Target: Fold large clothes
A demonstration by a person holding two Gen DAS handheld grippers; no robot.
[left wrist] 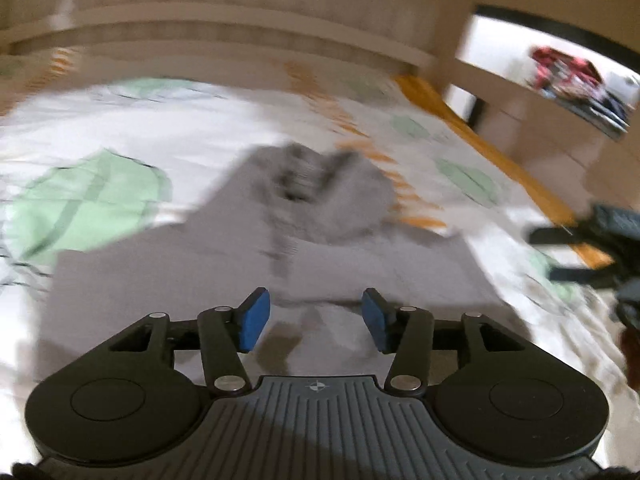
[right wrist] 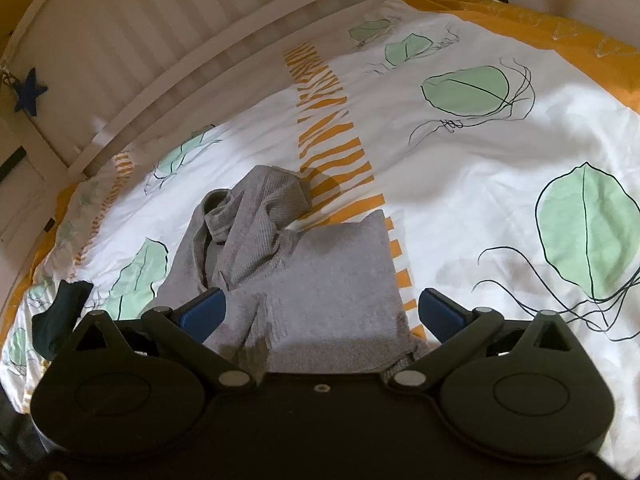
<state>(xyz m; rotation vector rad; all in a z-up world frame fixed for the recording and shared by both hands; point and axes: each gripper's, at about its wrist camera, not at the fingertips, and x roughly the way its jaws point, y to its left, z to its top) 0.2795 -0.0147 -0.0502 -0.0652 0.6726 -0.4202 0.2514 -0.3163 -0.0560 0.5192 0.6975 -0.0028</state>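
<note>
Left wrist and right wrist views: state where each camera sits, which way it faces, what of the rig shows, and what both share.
Left wrist: on the left claw, facing forward and down over the grey sweater; blurred; its blue pads stand apart; the other claw shows at the right edge.
Right wrist: on the right claw, facing down at the grey sweater; pads wide apart.
Shared: sweater, printed duvet, slatted bed end.

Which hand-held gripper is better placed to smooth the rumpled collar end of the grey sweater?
Probably the left hand-held gripper: its open jaws point straight up the grey sweater at the collar. From the right hand-held gripper the collar lies off to the left.
</note>
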